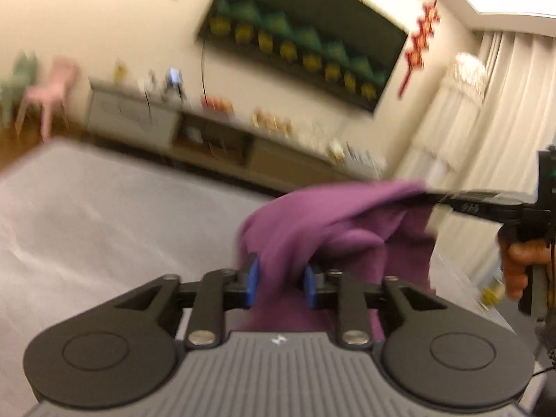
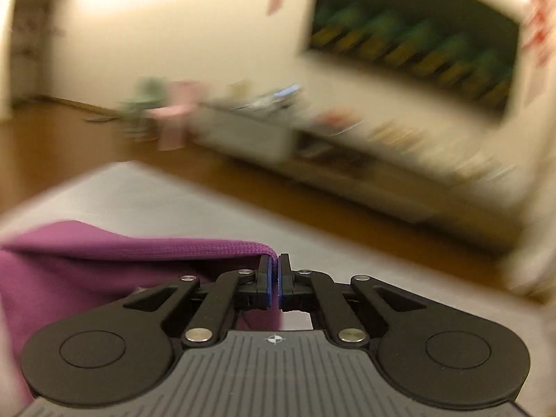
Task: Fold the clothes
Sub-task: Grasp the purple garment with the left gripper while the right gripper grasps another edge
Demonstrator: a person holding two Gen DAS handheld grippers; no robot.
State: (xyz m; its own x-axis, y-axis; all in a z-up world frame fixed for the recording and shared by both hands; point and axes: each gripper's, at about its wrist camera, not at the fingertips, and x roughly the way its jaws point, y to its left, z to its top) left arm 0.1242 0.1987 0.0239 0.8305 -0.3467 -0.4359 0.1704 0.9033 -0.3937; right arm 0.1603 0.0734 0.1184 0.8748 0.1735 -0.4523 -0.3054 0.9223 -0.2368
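A purple garment (image 1: 333,222) hangs in the air above a grey-white covered surface (image 1: 104,215). My left gripper (image 1: 282,283) has its blue pads (image 1: 253,279) apart with a bunch of the purple cloth between them; the jaws stand part open around it. My right gripper (image 2: 274,281) is shut on the hemmed edge of the same garment (image 2: 139,246), which trails off to the left. In the left wrist view the right gripper (image 1: 431,197) comes in from the right, held by a hand (image 1: 517,260), pinching the cloth's upper corner. Both views are motion-blurred.
A long low cabinet (image 1: 215,139) with small items runs along the far wall under a dark wall screen (image 1: 302,34). Pink and green chairs (image 1: 52,87) stand at the left. Curtains (image 1: 486,121) hang at the right. Wooden floor (image 2: 87,139) lies beyond the covered surface (image 2: 173,201).
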